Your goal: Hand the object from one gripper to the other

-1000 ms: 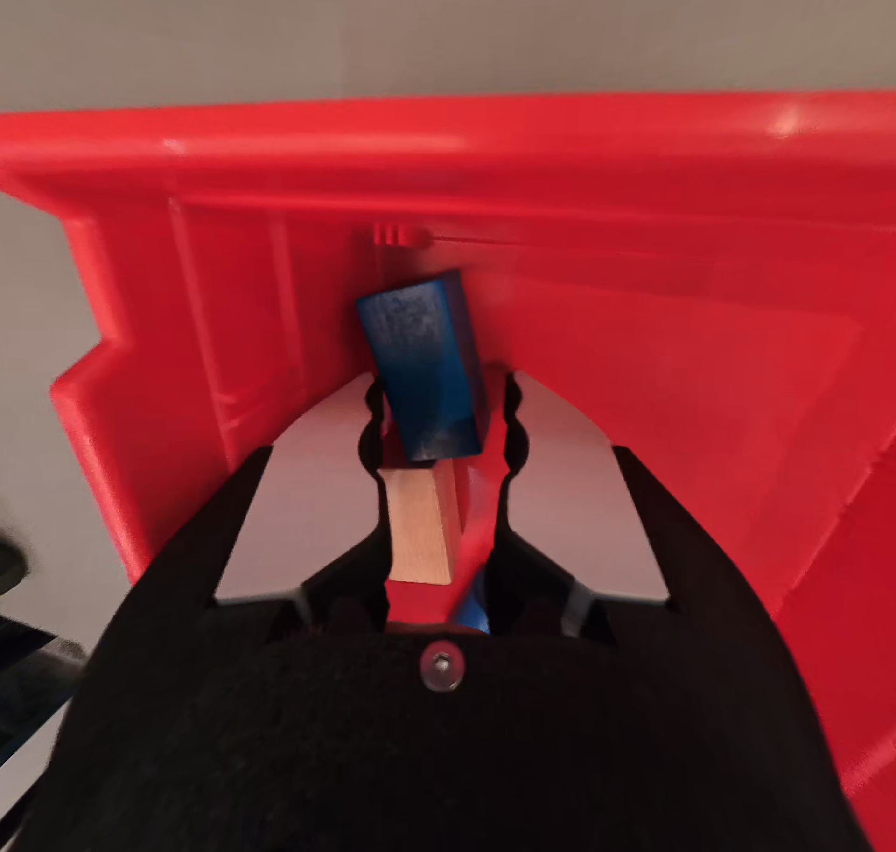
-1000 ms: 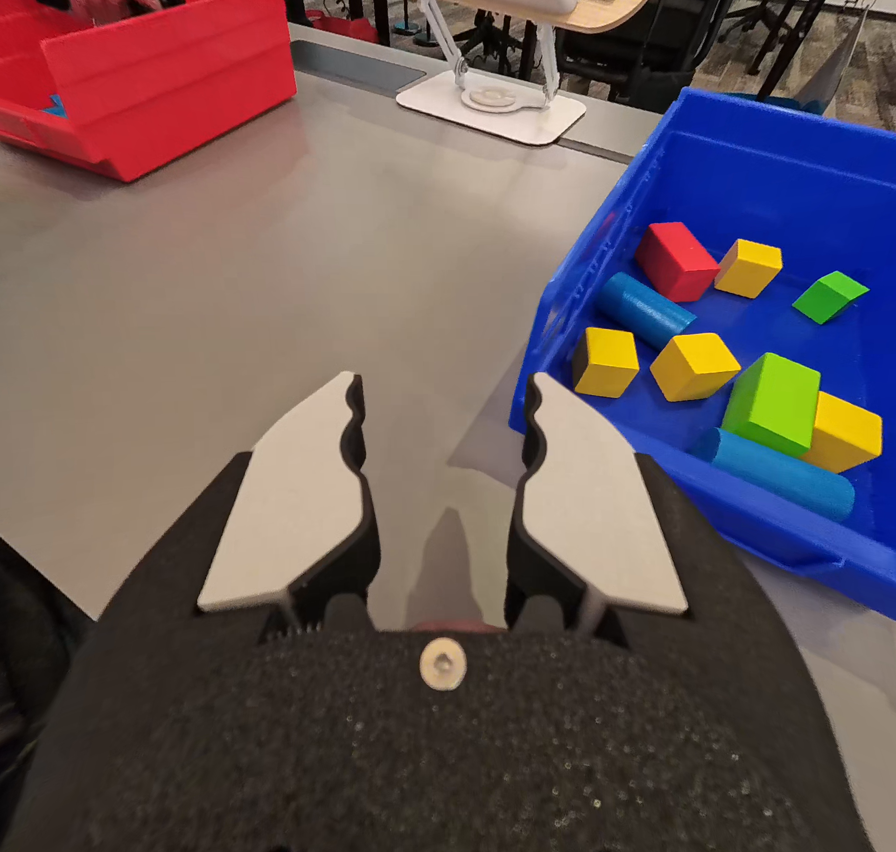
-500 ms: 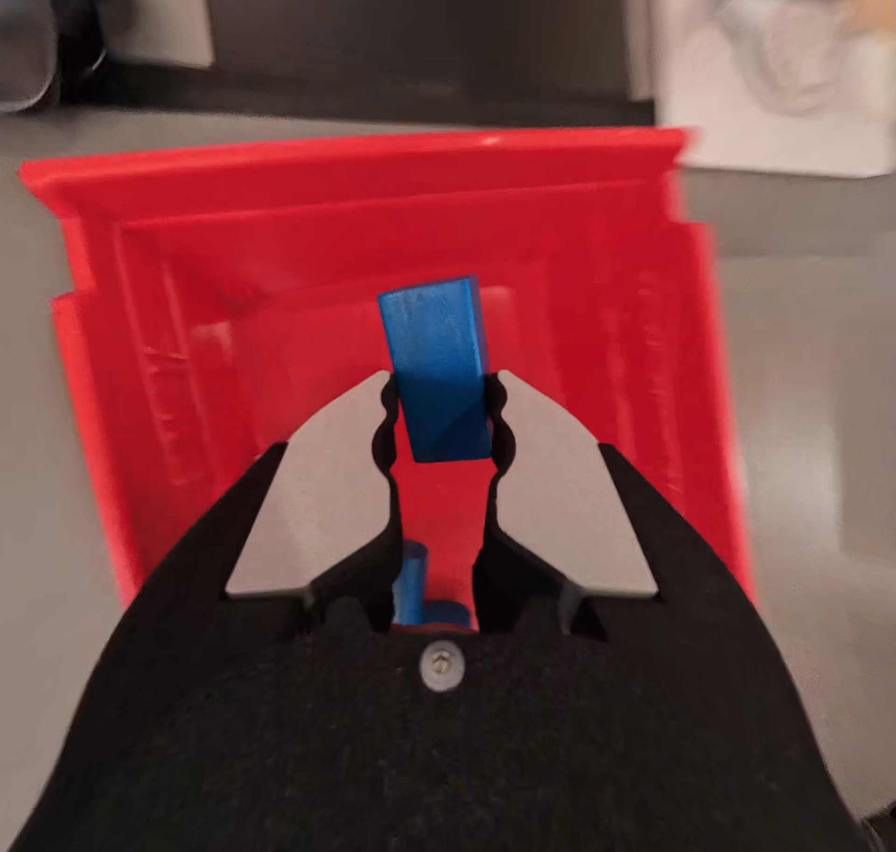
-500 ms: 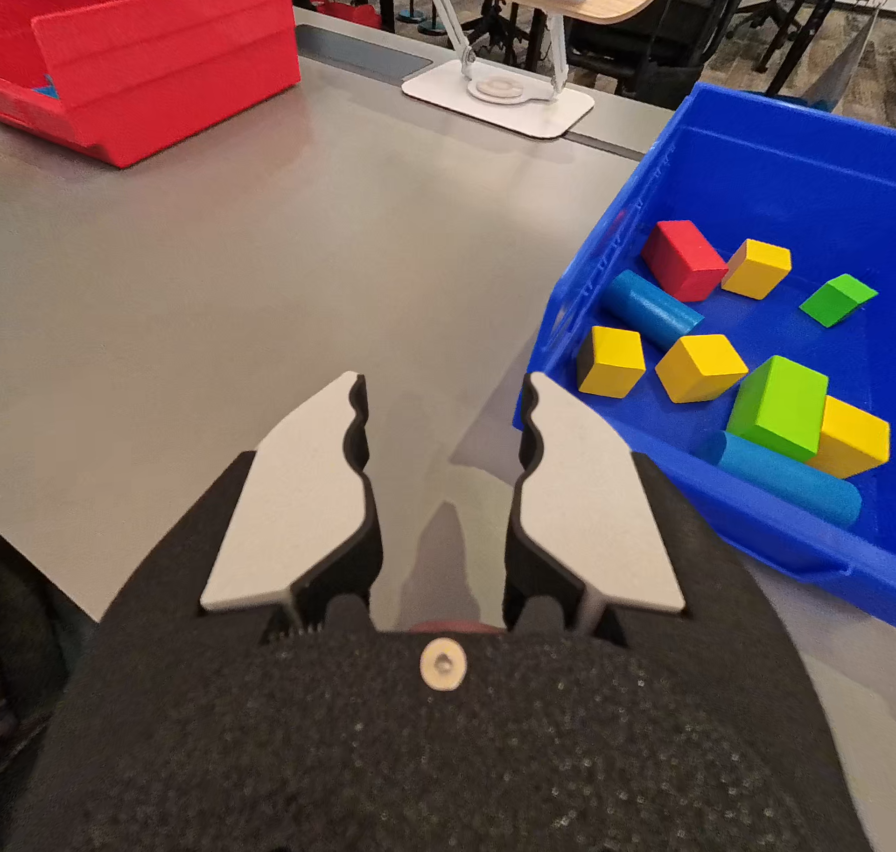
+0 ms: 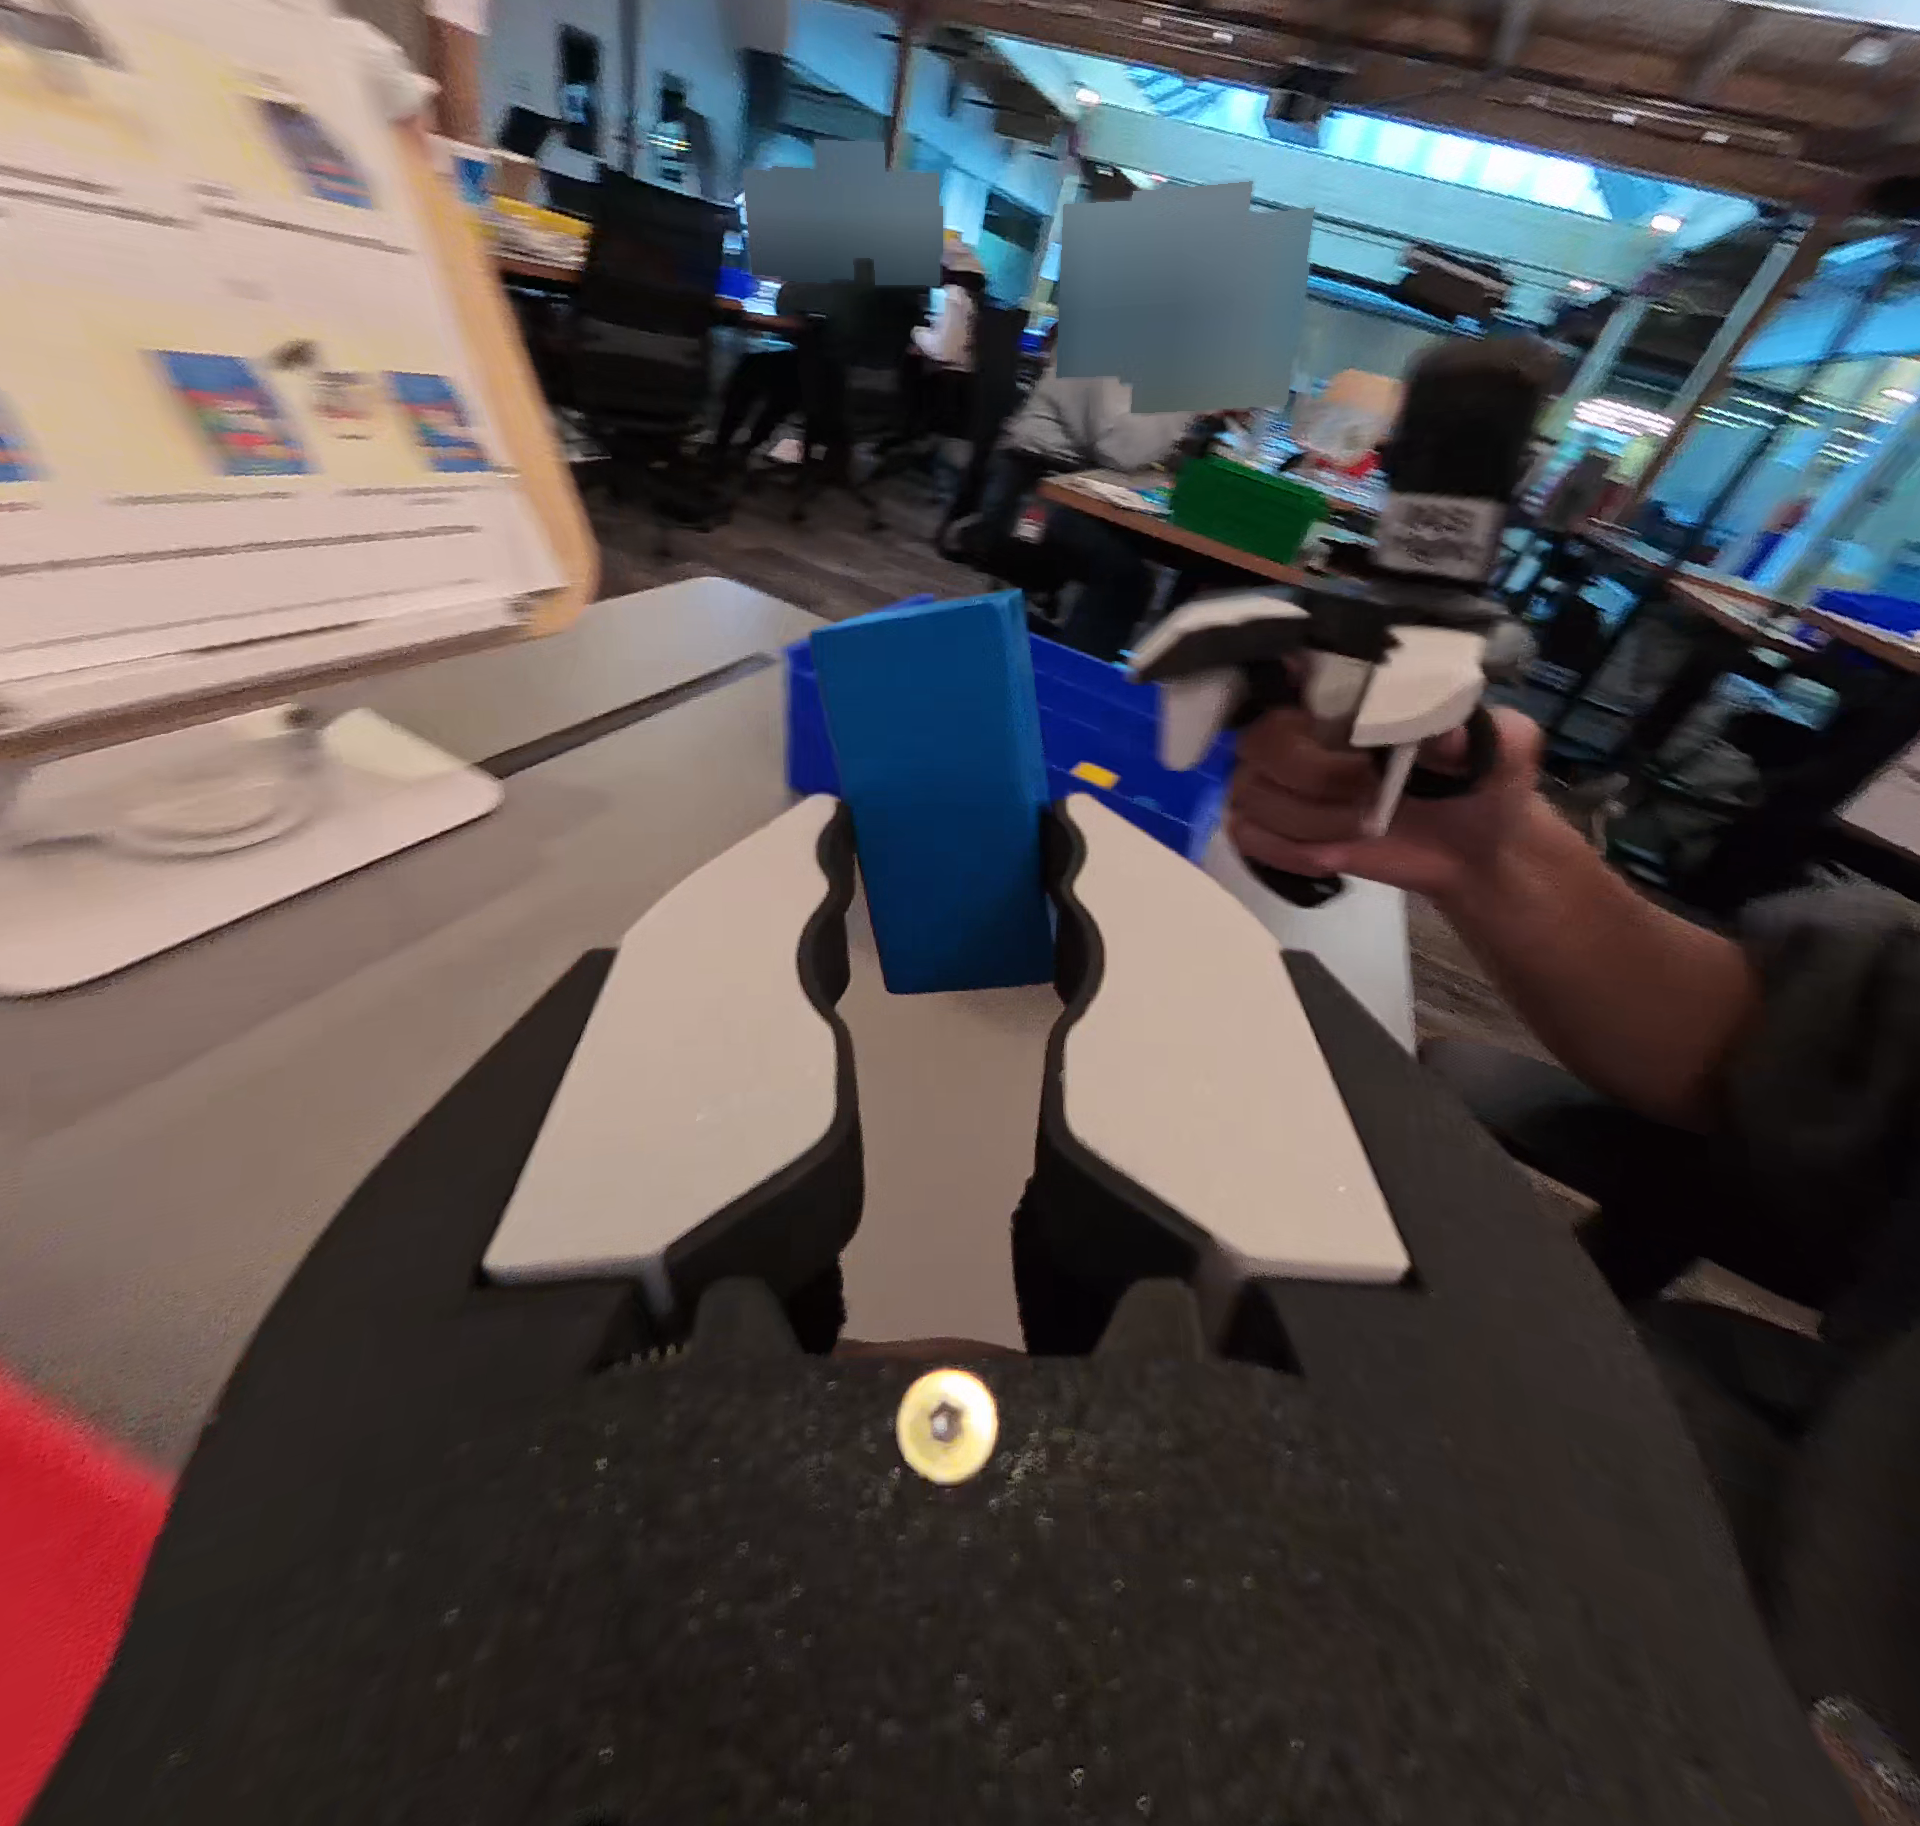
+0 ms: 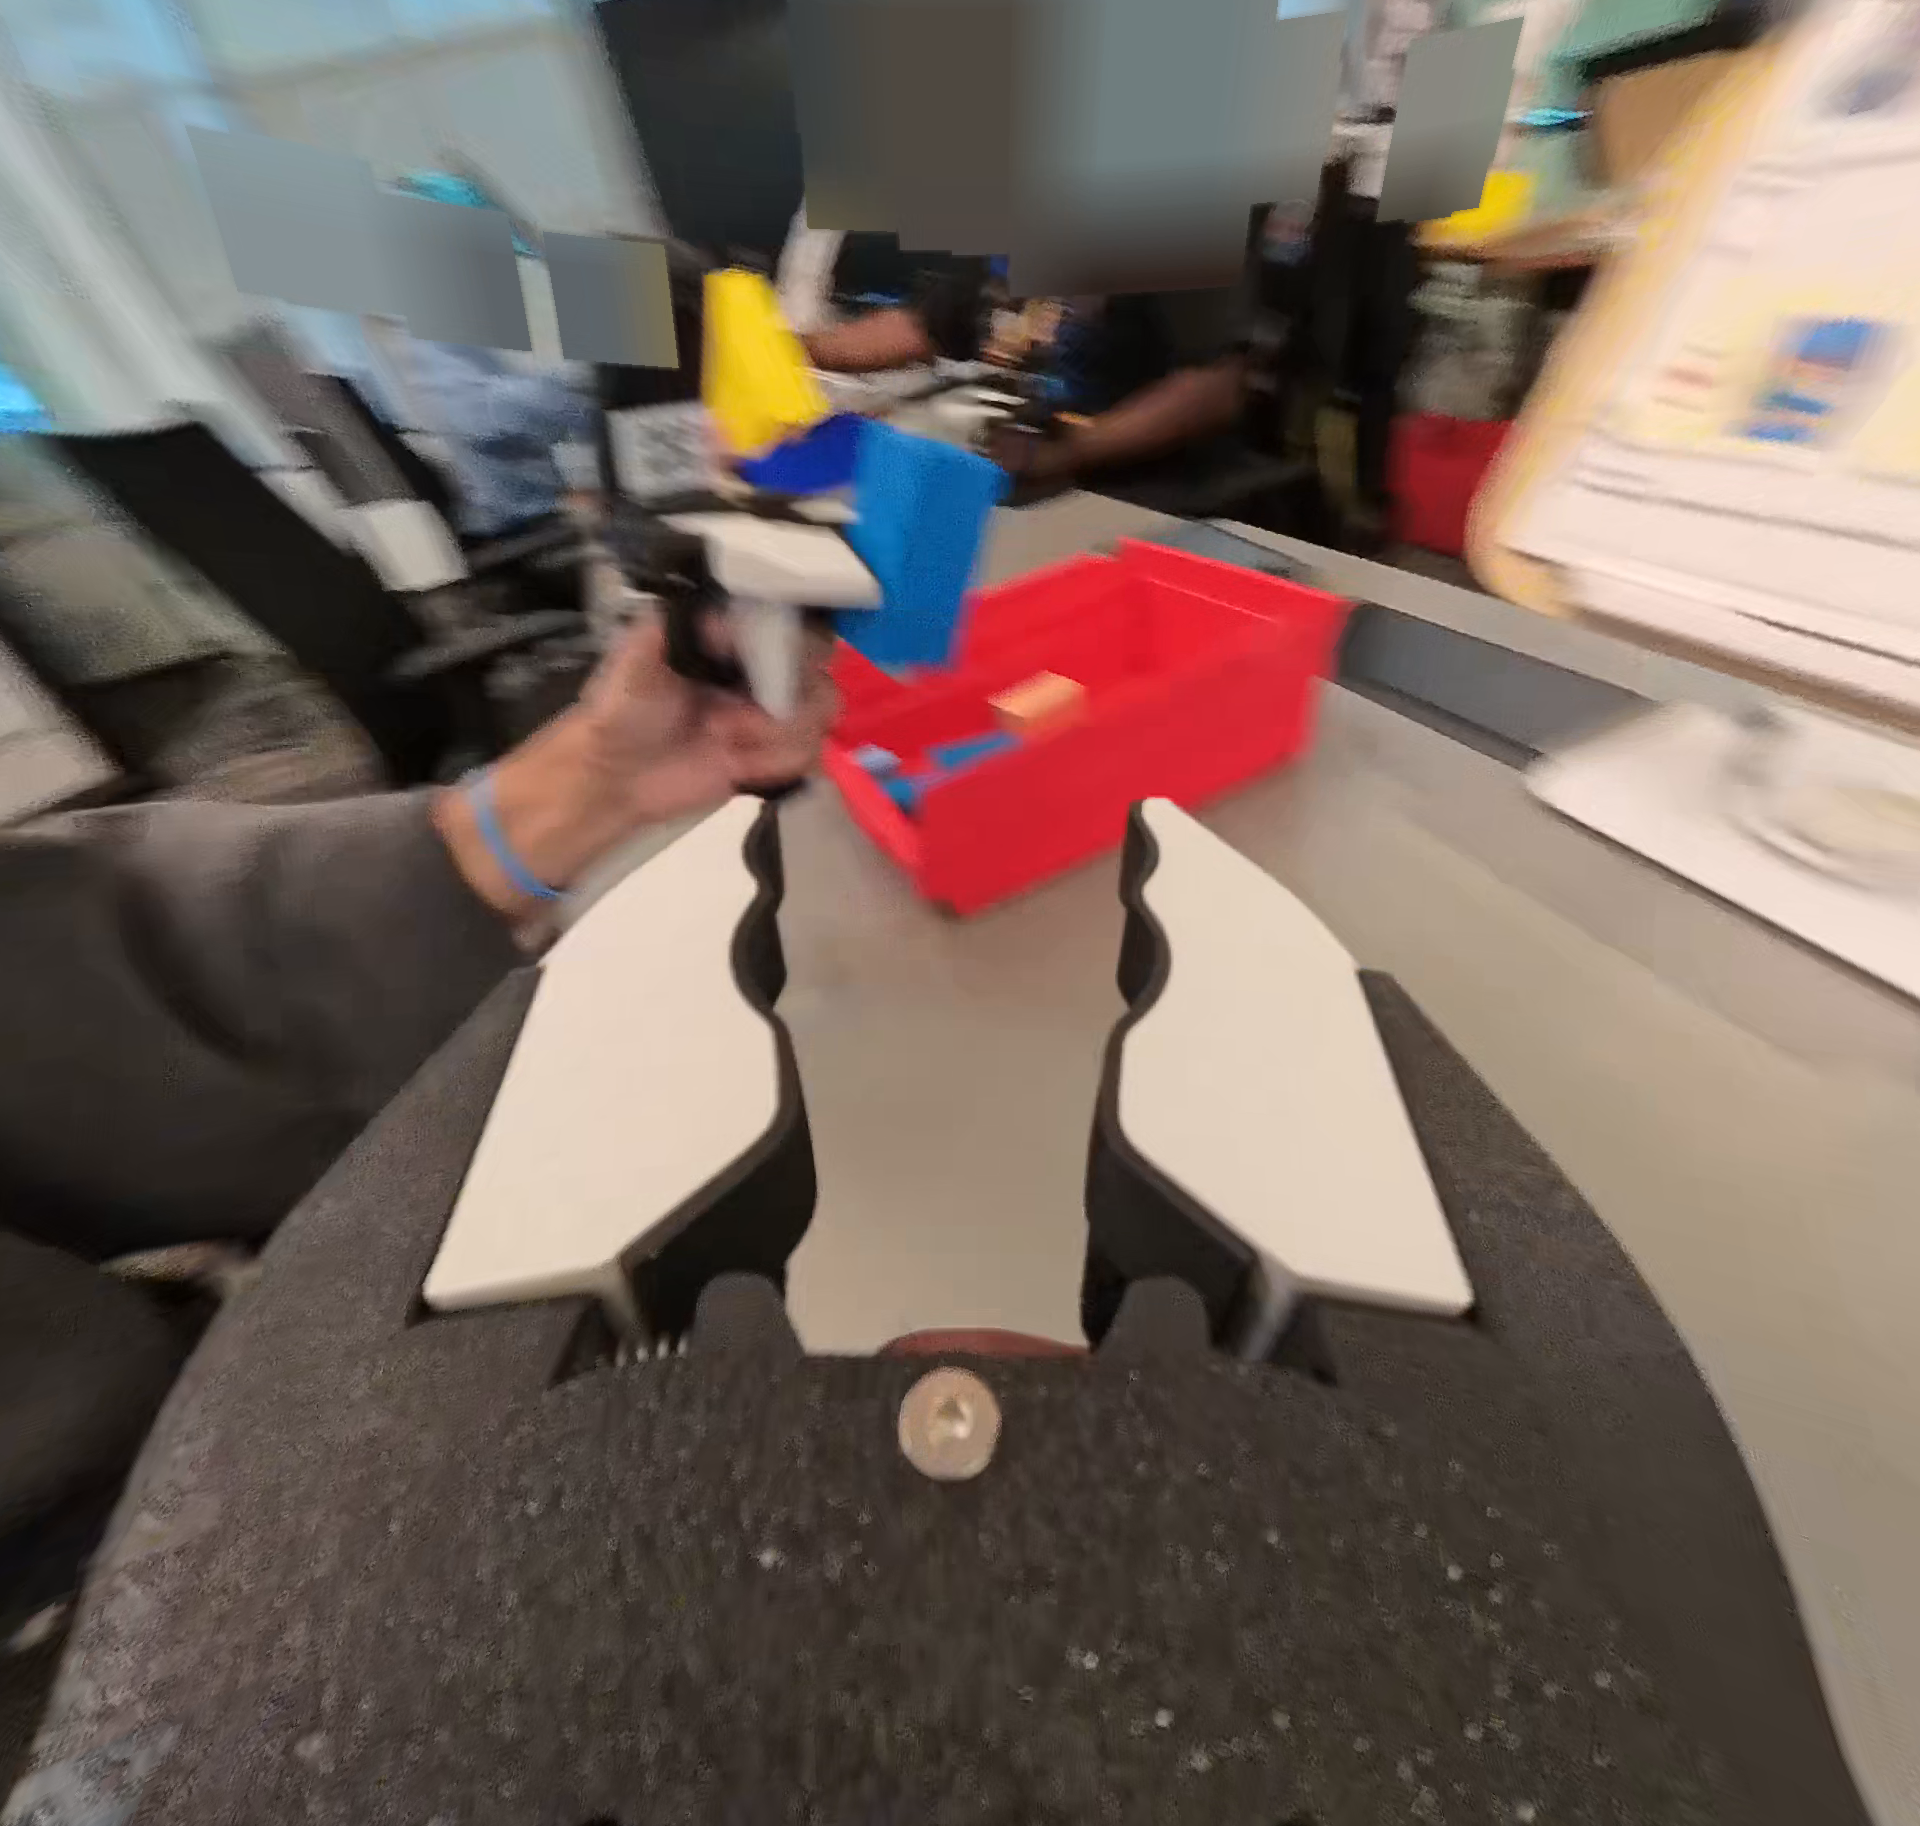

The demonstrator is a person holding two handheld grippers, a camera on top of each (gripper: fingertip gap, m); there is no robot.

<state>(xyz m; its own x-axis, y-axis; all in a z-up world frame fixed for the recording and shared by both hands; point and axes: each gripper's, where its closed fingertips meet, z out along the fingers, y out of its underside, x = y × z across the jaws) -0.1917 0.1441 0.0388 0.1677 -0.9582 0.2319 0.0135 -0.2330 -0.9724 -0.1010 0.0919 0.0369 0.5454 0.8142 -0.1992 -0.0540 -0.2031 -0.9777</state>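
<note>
Holding the block (image 5: pixel 940 800) up in the air over the tabletop (image 5: pixel 312 966), the left gripper (image 5: pixel 948 872) has its jaws clamped on the block's lower part. The right gripper (image 6: pixel 948 893) has its jaws wide apart with nothing in them, and it points at the block from a little way off.

The block is blue, long and flat-sided. It looks like painted wood, so it is likely light, hard and a bit smooth. It should not bend or break. Its top half sticks out free above the left jaws, and that looks like the best place for the right gripper to take hold, on the two flat sides.

Both views are blurry. In the right view the block shows tilted in front of the red bin (image 6: pixel 1122 696), and the small things inside that bin are hard to make out. The blue bin (image 5: pixel 1112 737) sits mostly hidden behind the block in the left view. Whether the block's bottom end is square or cut at a slant cannot be told.
</note>
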